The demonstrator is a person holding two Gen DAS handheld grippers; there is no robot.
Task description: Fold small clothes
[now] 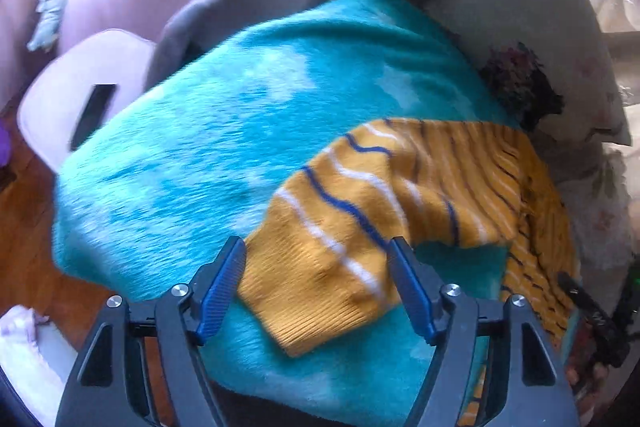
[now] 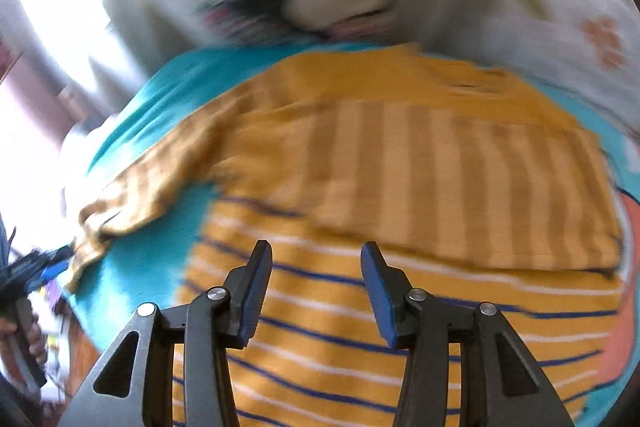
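Note:
A mustard sweater with blue and white stripes [image 2: 400, 339] lies on a turquoise fleece blanket [image 1: 192, 155]. Its upper part is folded over and shows a paler, inside-out striped face [image 2: 440, 163]. One sleeve [image 1: 336, 227] stretches out across the blanket, its ribbed cuff [image 1: 316, 315] lying under and between my left gripper's fingers. My left gripper [image 1: 316, 247] is open, its blue pads clear of the fabric on both sides. My right gripper [image 2: 316, 249] hovers open over the sweater's striped body with nothing pinched. The right wrist view is blurred.
The blanket covers a bed or couch with grey and floral pillows [image 1: 520, 7] behind it. A dark crumpled item [image 1: 520, 87] lies at the blanket's far edge. Pale pink chairs [image 1: 96, 83] stand on a wooden floor [image 1: 24, 227] to the left.

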